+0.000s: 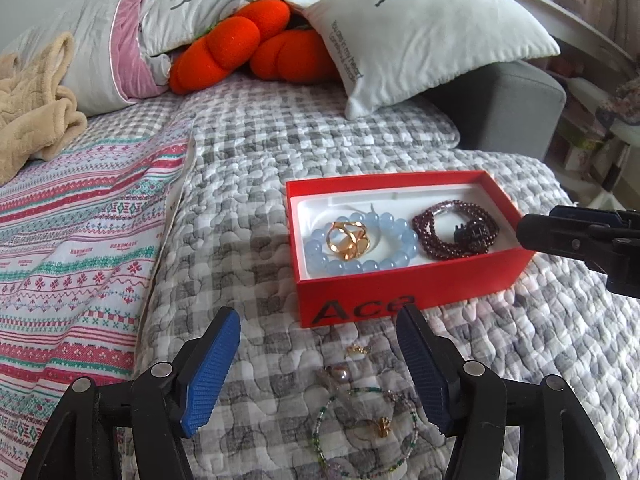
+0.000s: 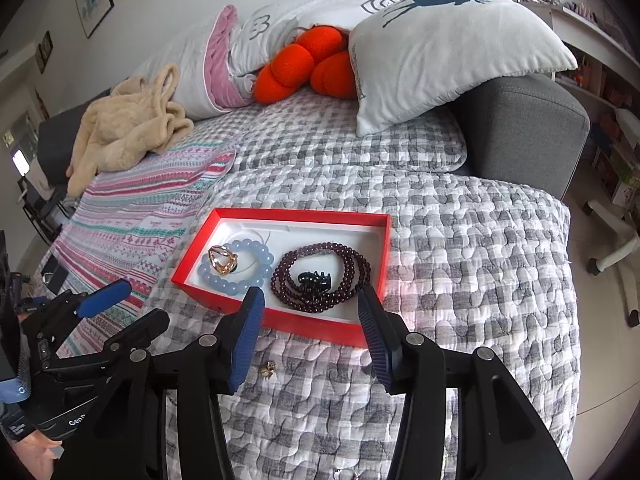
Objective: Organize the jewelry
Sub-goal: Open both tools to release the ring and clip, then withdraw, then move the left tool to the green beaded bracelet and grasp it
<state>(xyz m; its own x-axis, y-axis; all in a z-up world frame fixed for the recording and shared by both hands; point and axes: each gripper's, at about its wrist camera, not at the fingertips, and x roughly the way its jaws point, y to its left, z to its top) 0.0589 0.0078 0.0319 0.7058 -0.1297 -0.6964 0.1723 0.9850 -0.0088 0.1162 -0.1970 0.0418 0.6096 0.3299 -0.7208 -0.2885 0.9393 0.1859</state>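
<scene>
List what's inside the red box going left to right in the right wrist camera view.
Inside the red box: blue bead bracelet with the gold ring piece lying on its left part → dark red bead strand with the black hair claw in its middle.

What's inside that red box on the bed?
The red box holds a pale blue bead bracelet ringing a gold piece, and a dark red bead strand around a black clip. Anything beneath them is hidden.
</scene>
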